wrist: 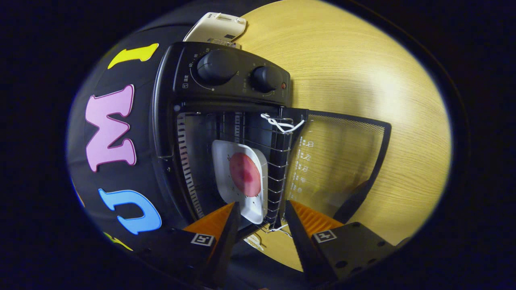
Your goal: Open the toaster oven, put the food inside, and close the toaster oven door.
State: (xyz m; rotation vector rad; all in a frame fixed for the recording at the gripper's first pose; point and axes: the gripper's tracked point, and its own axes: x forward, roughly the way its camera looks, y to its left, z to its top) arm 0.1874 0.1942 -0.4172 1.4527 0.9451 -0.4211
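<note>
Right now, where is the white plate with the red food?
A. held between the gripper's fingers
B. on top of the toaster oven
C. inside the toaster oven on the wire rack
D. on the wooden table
C: the white plate sits on the wire rack inside the toaster oven, door open; the gripper is open just before it, holding nothing.

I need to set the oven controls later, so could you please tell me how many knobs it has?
2. The bigger knob and the smaller knob sit side by side on the oven panel, beyond the open gripper.

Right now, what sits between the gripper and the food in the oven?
In the gripper view, only the white tray's near edge separates the open gripper from the food.
</note>
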